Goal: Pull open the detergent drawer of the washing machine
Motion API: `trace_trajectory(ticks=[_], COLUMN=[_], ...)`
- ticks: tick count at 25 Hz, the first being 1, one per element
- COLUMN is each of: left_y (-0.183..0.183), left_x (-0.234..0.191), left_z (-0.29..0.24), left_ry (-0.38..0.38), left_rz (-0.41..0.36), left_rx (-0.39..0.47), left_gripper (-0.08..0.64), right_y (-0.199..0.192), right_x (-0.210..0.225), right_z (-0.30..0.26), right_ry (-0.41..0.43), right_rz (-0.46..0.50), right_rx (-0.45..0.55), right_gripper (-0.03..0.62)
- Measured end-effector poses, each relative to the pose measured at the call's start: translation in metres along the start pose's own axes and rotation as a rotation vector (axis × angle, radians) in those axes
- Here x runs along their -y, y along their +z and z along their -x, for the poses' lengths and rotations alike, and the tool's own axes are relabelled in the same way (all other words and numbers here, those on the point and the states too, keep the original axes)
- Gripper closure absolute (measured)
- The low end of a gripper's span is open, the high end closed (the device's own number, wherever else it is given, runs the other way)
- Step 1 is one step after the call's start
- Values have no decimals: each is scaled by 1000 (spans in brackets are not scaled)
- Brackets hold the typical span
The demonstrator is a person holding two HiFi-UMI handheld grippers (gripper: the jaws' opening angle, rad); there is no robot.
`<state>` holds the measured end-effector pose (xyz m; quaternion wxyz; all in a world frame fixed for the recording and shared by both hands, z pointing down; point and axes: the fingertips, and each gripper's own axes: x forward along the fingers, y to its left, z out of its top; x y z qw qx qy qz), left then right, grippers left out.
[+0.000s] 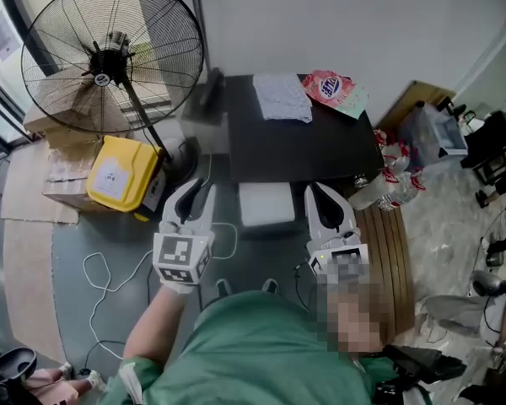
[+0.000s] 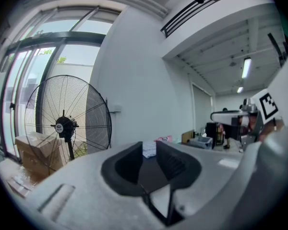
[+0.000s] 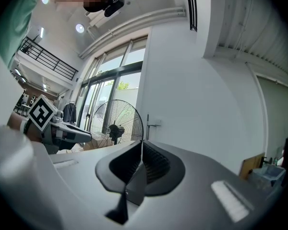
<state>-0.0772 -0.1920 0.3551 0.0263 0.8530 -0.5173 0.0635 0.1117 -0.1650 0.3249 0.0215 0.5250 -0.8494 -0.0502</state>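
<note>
The washing machine's black top [image 1: 299, 146] lies ahead of me in the head view. A white rectangular piece [image 1: 266, 203] juts out from its front edge; I cannot tell if it is the drawer. My left gripper [image 1: 196, 191] hangs to the left of that piece and my right gripper [image 1: 320, 194] to its right, both apart from it. In the left gripper view the left gripper [image 2: 150, 150] has a narrow gap between its jaws with nothing in it. The right gripper [image 3: 140, 147] has its pads pressed together and holds nothing.
A white cloth [image 1: 282, 97] and a red detergent bag [image 1: 331, 88] lie on the machine's top. A big floor fan [image 1: 111, 56], a yellow box [image 1: 121, 172] and cardboard boxes [image 1: 67, 171] stand to the left. White cable [image 1: 110, 281] trails over the floor. Bottles [image 1: 392, 184] and clutter sit at right.
</note>
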Motion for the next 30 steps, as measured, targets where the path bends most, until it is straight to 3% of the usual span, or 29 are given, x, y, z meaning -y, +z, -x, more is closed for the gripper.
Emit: trace_trajectory(ticks=[30], left_y=[-15], left_x=[6], left_z=[3], left_ry=[6], left_rz=[0], left_rx=[-27], left_gripper=[479], right_y=[-10], right_x=[-2], right_z=[7], right_ry=[11], right_rz=[0], right_rx=[-2], right_gripper=[583])
